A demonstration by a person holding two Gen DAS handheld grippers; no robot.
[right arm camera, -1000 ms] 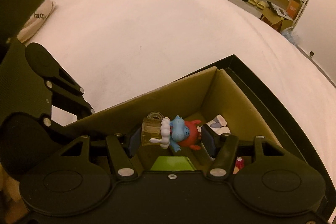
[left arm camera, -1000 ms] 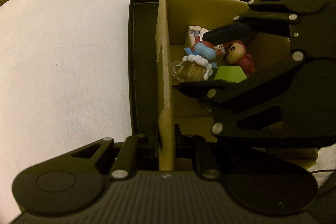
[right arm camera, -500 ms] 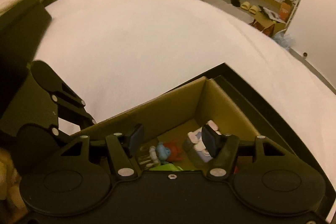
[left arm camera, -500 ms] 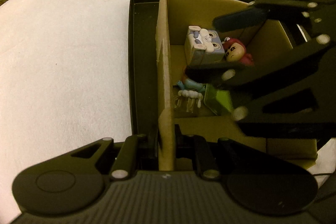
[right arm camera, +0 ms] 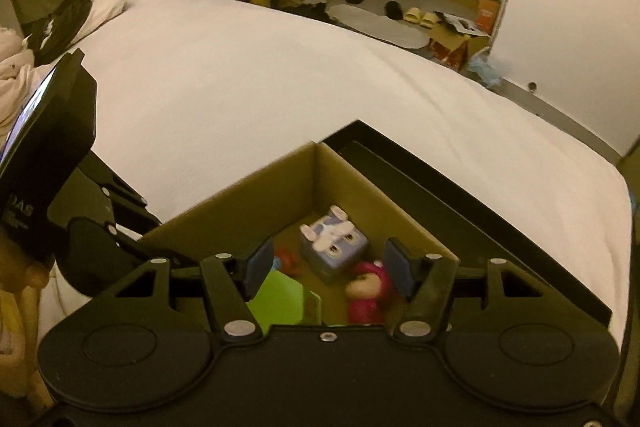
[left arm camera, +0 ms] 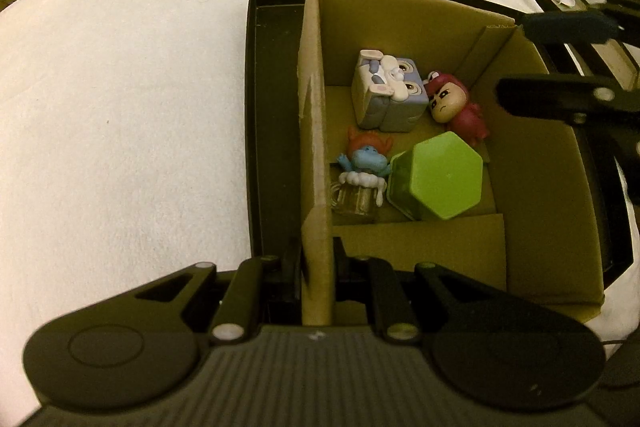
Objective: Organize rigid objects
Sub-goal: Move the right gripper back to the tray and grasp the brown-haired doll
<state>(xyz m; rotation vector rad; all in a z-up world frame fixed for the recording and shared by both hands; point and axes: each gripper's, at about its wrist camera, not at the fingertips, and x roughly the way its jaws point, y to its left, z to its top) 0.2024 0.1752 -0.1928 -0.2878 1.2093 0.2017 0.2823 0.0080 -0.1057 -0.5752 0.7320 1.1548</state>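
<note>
The brown cardboard box [left arm camera: 536, 187] sits inside a shallow black tray [left arm camera: 272, 115] on a white bedsheet [left arm camera: 120, 107]. The left gripper [left arm camera: 316, 267] is clamped on the box's near side wall, one finger on each face of the cardboard. The right gripper [right arm camera: 328, 267] hangs above the box with its jaws apart and nothing between the pads; its blue-padded fingertips [right arm camera: 260, 265] frame the box interior in the right wrist view, clear of the contents.

Four rigid toys lie on the box floor:
- a grey-lilac cube-shaped rabbit figure [left arm camera: 390, 91], toward the far wall
- a pink-hooded doll figure [left arm camera: 456, 107], touching the cube's right side
- a green hexagonal plastic block [left arm camera: 440, 175], toward the near flap
- a blue creature figurine with orange hair behind a clear frothy beer mug [left arm camera: 362, 175], between the gripped wall and the green block, touching the block

In the left wrist view the right gripper's fingers project in from the right edge, above the box's right wall
</note>
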